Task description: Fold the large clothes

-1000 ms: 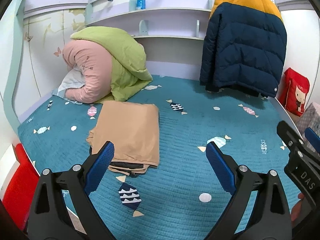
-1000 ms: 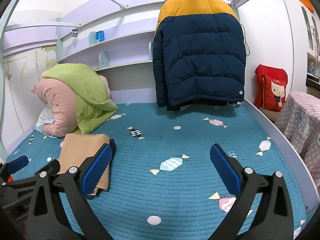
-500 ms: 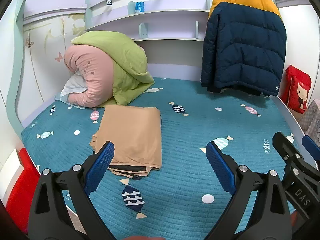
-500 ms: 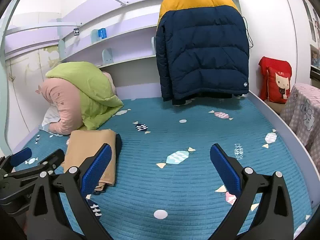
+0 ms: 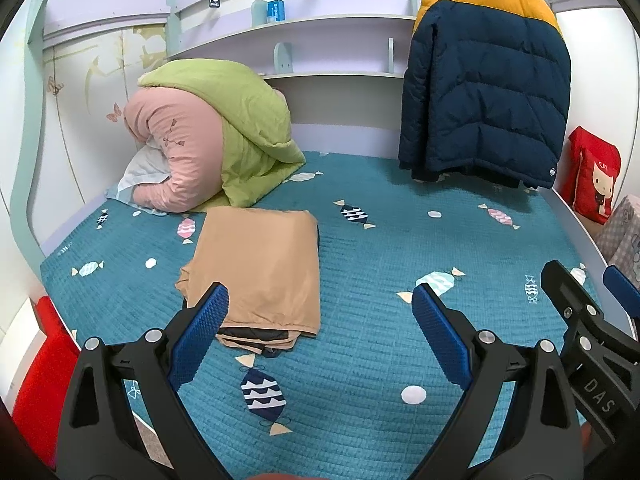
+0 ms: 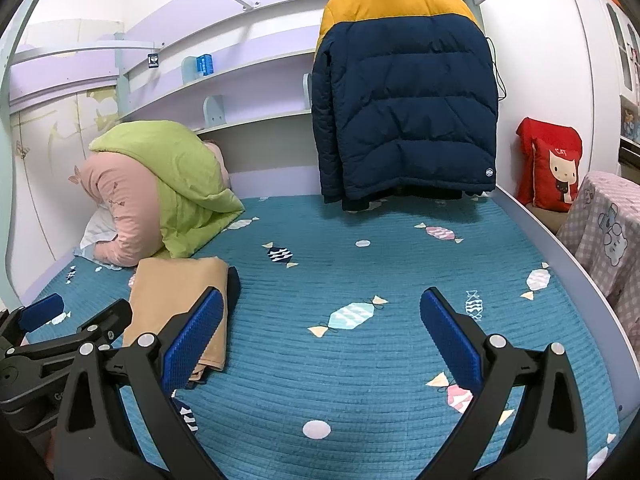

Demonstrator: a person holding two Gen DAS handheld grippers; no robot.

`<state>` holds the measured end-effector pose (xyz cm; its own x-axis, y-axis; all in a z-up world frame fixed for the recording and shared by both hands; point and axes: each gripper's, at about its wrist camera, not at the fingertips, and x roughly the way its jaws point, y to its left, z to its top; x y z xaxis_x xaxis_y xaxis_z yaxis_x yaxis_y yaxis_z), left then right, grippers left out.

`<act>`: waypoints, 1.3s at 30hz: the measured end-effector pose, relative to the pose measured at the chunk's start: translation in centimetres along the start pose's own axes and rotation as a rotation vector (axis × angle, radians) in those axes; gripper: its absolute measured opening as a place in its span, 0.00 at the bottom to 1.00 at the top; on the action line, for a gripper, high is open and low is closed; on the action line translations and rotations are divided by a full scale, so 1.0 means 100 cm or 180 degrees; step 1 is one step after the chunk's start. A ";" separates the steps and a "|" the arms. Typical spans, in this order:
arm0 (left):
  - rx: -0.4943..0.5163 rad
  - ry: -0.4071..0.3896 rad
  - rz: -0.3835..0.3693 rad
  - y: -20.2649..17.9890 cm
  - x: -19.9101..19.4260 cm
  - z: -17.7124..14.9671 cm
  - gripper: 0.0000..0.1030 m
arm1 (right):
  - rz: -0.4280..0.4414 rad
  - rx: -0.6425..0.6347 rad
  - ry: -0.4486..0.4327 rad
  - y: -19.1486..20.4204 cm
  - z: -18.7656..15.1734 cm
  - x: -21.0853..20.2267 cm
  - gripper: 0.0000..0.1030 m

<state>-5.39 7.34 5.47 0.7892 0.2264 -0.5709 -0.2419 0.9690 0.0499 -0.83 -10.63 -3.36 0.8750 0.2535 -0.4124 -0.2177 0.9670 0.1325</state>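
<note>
Reaching next for the jacket (image 6: 404, 112) hanging at twelve o'clock, both empty grippers, left (image 5: 320, 312) and right (image 6: 320, 316), spread wide, should grasp its shoulders evenly.

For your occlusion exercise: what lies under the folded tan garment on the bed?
Under the folded tan garment, a dark layer peeks out at its near edge, resting on the teal bedspread. What that layer is stays hidden.

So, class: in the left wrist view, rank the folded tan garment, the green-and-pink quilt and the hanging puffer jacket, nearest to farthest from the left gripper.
1. Folded tan garment, just ahead of the left gripper's left finger.
2. Green-and-pink quilt, behind it, far left.
3. Puffer jacket, hanging at the back right.
</note>
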 end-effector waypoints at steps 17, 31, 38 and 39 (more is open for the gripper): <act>0.0023 0.0119 -0.0064 0.008 0.010 -0.006 0.91 | -0.0037 -0.0027 0.0086 -0.001 -0.003 0.006 0.93; 0.0029 0.0196 -0.0097 0.010 0.015 -0.007 0.91 | -0.0100 -0.0037 0.0141 0.000 -0.005 0.011 0.93; 0.0051 0.0248 -0.0134 0.007 0.019 -0.008 0.91 | -0.0141 -0.0015 0.0181 0.000 -0.007 0.011 0.93; 0.0053 0.0256 -0.0137 0.007 0.020 -0.008 0.91 | -0.0148 -0.0015 0.0191 0.001 -0.007 0.012 0.93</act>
<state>-4.49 8.40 3.69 0.7506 0.1764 -0.6368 -0.1988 0.9793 0.0369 -0.15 -10.27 -4.49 0.8568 0.2092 -0.4713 -0.1795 0.9778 0.1077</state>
